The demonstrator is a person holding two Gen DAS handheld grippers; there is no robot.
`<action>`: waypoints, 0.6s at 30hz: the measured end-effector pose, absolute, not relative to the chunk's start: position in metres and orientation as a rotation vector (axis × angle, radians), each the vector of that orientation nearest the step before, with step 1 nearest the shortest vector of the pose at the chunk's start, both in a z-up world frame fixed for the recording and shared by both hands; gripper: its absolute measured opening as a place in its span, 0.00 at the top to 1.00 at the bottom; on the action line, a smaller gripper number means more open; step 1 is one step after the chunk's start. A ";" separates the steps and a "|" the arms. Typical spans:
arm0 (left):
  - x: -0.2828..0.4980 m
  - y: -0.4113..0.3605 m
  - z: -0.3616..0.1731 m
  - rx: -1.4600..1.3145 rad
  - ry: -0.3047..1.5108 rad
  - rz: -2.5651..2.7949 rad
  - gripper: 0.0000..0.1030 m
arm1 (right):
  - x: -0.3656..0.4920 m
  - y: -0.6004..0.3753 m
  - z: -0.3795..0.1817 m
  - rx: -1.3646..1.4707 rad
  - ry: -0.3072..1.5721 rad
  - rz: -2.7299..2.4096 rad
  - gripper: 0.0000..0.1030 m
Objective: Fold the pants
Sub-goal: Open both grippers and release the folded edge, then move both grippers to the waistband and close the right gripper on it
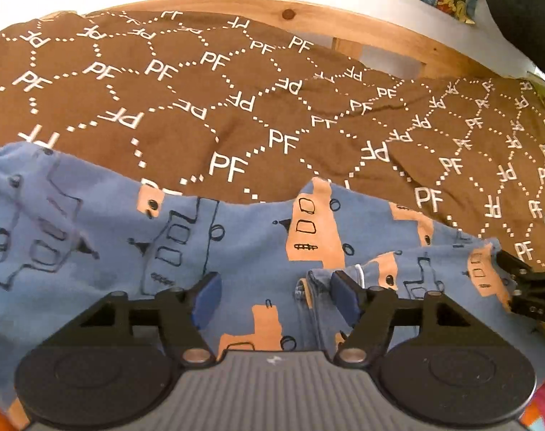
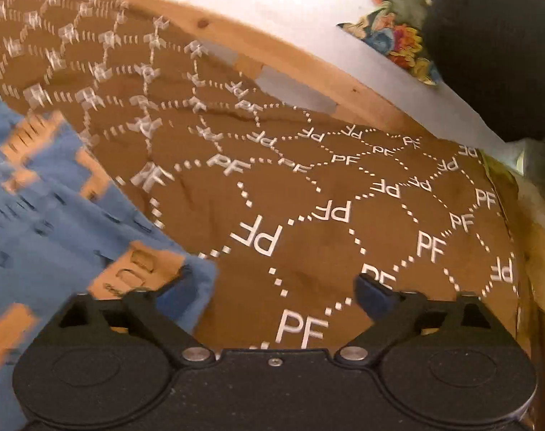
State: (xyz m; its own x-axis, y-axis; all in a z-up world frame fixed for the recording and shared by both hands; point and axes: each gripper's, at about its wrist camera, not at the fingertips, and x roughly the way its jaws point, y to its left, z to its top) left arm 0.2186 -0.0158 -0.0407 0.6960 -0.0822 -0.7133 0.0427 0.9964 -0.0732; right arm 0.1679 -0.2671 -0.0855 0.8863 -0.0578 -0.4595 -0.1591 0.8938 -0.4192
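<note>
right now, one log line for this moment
left gripper: open over pants | right gripper: open over blanket, off pants | fold: unfinished

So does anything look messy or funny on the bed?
A little. The blue pants aren't flat: near the left tool a fold has flipped over, showing the inside seam. The brown blanket underneath is wrinkly too. Nothing looks torn or spilled.
</note>
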 end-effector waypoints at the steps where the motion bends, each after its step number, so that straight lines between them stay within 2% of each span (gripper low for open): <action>1: 0.214 -0.014 -0.037 -0.060 0.800 -0.063 0.19 | 0.157 -0.266 -0.081 -0.454 0.471 0.083 0.07; 2: 0.210 -0.012 -0.033 -0.069 0.806 -0.060 0.18 | 0.142 -0.261 -0.078 -0.459 0.457 0.119 0.03; 6: 0.187 -0.009 -0.030 -0.098 0.867 -0.063 0.16 | 0.100 -0.236 -0.085 -0.486 0.489 0.201 0.02; 8: 0.176 -0.018 -0.041 -0.025 0.909 -0.034 0.15 | 0.092 -0.233 -0.101 -0.507 0.522 0.183 0.01; 11: 0.164 -0.031 -0.047 0.105 0.859 -0.029 0.14 | 0.090 -0.239 -0.104 -0.499 0.504 0.183 0.01; 15: 0.167 -0.018 -0.026 0.043 0.917 -0.024 0.15 | 0.093 -0.237 -0.087 -0.465 0.443 0.199 0.01; 18: 0.150 0.006 0.002 0.033 0.869 -0.016 0.15 | 0.100 -0.227 -0.075 -0.434 0.405 0.271 0.01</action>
State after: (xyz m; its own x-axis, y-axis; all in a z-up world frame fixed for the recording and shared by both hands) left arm 0.1502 0.0057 0.0016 0.6456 -0.0005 -0.7637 0.0270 0.9994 0.0222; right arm 0.0999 -0.2273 -0.0746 0.8852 0.1675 -0.4340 -0.3372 0.8738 -0.3504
